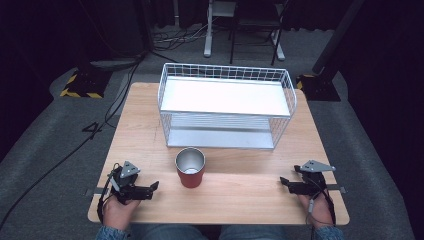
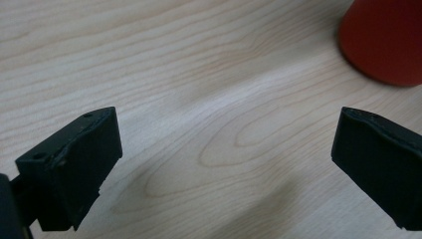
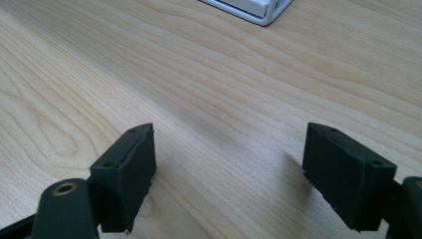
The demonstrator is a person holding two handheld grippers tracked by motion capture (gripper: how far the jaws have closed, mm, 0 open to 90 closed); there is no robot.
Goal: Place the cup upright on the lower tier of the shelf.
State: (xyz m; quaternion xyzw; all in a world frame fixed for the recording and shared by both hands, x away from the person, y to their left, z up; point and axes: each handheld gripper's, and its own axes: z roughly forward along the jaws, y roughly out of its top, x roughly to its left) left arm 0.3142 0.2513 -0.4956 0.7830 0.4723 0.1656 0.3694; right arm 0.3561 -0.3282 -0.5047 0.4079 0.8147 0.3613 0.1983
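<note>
Both tongs rest on the tabletop (image 1: 240, 195), left tongs (image 1: 154, 187) and right tongs (image 1: 283, 182) gaping empty, flanking a red cup (image 1: 190, 167) before a wire rack (image 1: 226, 106).

You're sitting in a lab or recording studio, not a home. The small wooden worktop (image 1: 150, 115) stands alone on grey carpet (image 1: 45, 150), with black curtains (image 1: 40, 30) closing off the sides. Cables (image 1: 120, 85) trail across the floor past a stand base taped in yellow and black (image 1: 82, 82), and there's another dark base (image 1: 320, 85) opposite. Behind, you can see white desk legs (image 1: 207, 30) and a dark chair frame (image 1: 255, 25).
</note>
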